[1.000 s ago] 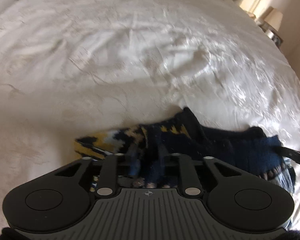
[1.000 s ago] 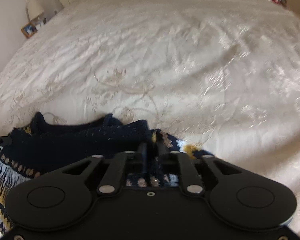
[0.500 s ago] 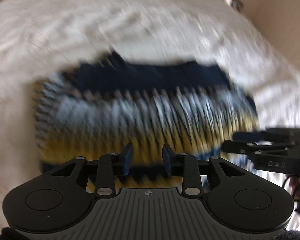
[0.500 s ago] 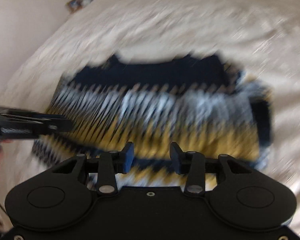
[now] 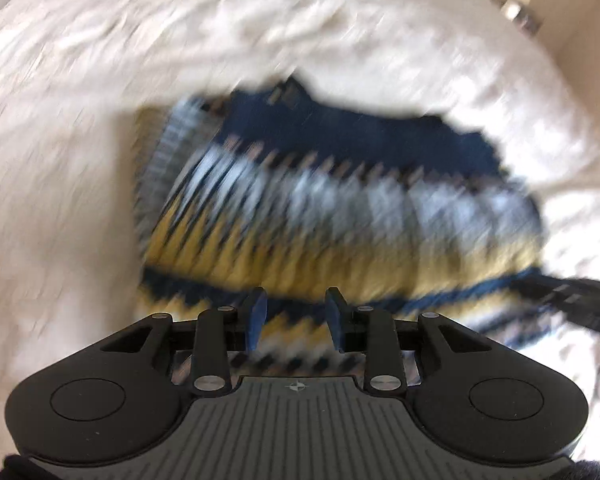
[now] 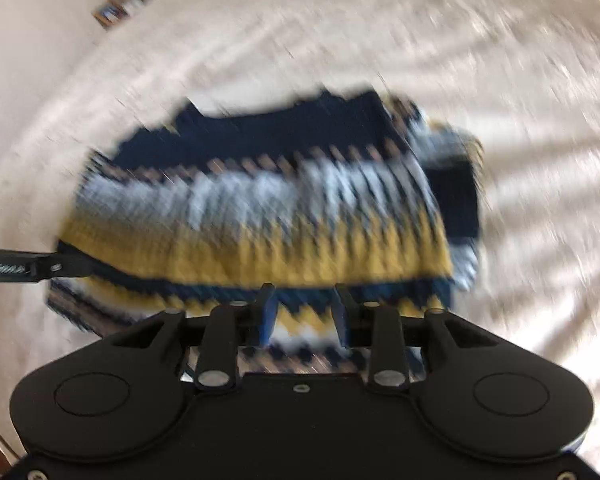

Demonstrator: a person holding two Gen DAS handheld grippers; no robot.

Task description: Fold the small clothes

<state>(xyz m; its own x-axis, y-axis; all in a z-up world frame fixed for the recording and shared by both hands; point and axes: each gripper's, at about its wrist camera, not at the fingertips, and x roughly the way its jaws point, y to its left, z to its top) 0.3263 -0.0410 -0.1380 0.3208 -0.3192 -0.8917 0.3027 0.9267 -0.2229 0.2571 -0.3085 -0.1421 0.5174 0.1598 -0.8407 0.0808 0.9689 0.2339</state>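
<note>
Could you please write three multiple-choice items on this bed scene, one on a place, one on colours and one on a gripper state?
1. Where does the knitted garment lie?
A. On the pale bedspread
B. On a wooden floor
C. In a basket

2. Which colours does the garment show?
A. Red and green
B. Navy, white and yellow
C. Plain grey

3. How does the left gripper stand?
A. Shut on the garment
B. Open, with nothing pressed between its pads
C. Out of view

Answers:
1. A, since the pale bedspread surrounds the garment on all sides in both wrist views.
2. B, since a navy band sits at the far edge, then white, then yellow zigzags.
3. B, since the garment shows through the clear gap between the blue pads.
</note>
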